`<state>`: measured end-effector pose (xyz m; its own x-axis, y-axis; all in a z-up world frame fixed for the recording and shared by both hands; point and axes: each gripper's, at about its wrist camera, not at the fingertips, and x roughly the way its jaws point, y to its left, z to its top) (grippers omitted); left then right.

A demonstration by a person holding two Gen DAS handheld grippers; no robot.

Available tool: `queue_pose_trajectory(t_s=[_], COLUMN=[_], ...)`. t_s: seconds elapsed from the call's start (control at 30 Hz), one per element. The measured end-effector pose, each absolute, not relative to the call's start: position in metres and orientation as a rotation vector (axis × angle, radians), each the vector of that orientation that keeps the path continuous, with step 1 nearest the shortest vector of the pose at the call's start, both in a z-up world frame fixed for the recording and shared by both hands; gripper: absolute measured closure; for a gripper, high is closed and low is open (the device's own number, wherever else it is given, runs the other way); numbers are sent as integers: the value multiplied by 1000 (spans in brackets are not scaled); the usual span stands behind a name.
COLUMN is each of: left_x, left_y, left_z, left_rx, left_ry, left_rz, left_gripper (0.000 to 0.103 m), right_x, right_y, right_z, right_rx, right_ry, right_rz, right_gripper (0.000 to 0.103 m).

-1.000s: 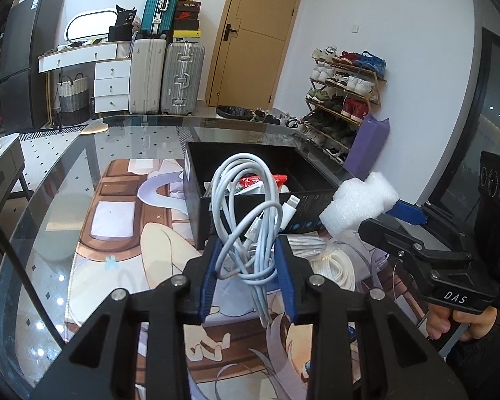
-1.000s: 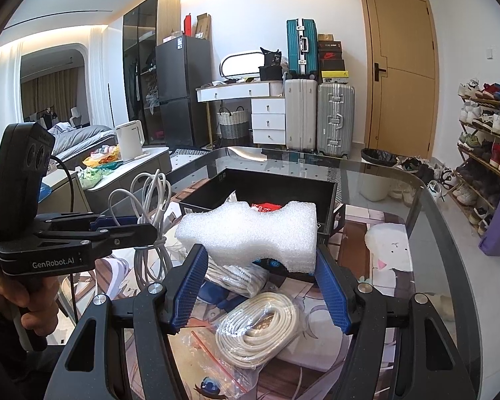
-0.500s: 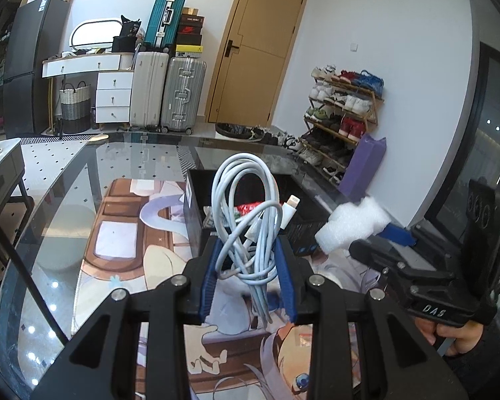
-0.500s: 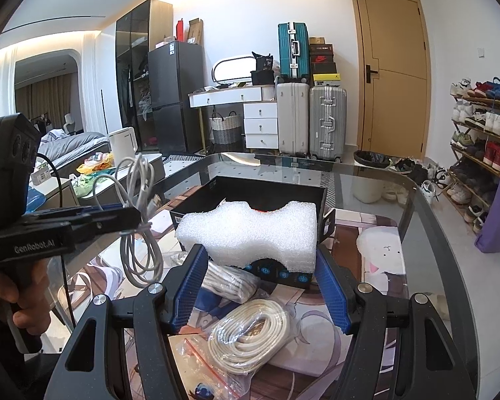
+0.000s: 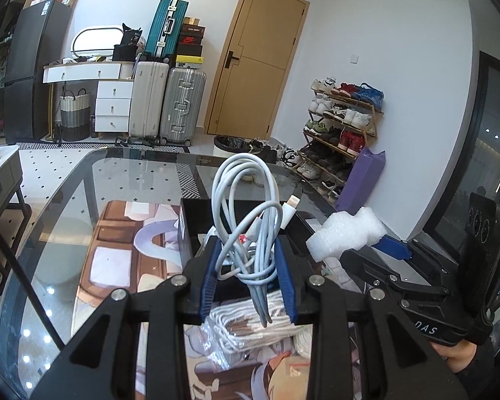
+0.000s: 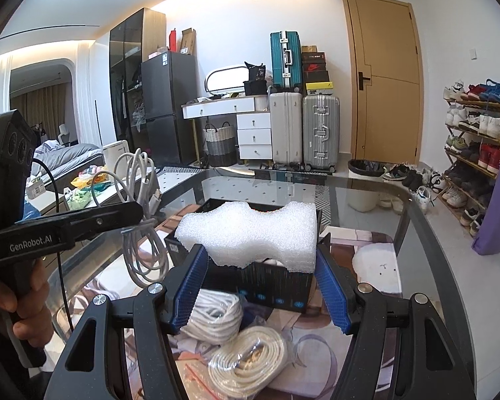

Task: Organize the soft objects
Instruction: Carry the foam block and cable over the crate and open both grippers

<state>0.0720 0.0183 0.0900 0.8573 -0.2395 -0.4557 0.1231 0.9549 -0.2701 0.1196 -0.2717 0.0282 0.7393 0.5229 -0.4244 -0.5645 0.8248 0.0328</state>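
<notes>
**A:** Where did the black box point(image 6: 266, 286) sit from your jaws?

**B:** Straight ahead of both and lower, out on the middle of the glass counter point(image 6: 366, 196), open side up. Your right gripper point(image 6: 261, 286) was clenched on the white foam block point(image 6: 250, 233), pads pressing its two ends, the block in the air with its far edge over the box's near wall. Your left gripper point(image 5: 246, 278) was clenched on the bundled white charging cable point(image 5: 246, 220), hanging in the air short of the box's near-left corner.

**A:** Which hand was nearer?

**B:** I'd judge your right. The foam already overlapped the box mouth from its wrist view. The cable was a little further back, toward the near-left side.

**A:** How did the two things lie?

**B:** The foam's long axis ran crosswise, pad to pad, roughly along the box's near wall, flat face up. The cable's long axis stood upright: loops rose above your jaws, the plug point(image 5: 290, 211) stuck up and to the right, and the loose ends hung below the pads.

**A:** So the move ahead?

**B:** Probably forward and down into the box. You'd have needed to mind the dangling cable ends at the rim. Two bagged cord coils point(image 6: 246, 360) lay on the counter's near side, under your grippers.
</notes>
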Motion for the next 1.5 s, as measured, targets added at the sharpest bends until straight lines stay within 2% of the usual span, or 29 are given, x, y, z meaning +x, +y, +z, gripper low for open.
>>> queue_pose_trajectory(t_s=[0.6, 1.37, 1.5], left_x=[125, 169, 169], left_y=[24, 23, 23], left_z=[96, 60, 58], left_rx=[-264, -326, -323], left_ry=[472, 565, 577], left_rz=[-165, -155, -155], left_gripper=[71, 71, 71], right_x=[168, 216, 214], right_y=[-263, -234, -232], right_z=[21, 0, -2], right_rx=[-72, -103, -111], right_ry=[490, 561, 567], right_rz=[533, 515, 533], right_gripper=[37, 37, 32])
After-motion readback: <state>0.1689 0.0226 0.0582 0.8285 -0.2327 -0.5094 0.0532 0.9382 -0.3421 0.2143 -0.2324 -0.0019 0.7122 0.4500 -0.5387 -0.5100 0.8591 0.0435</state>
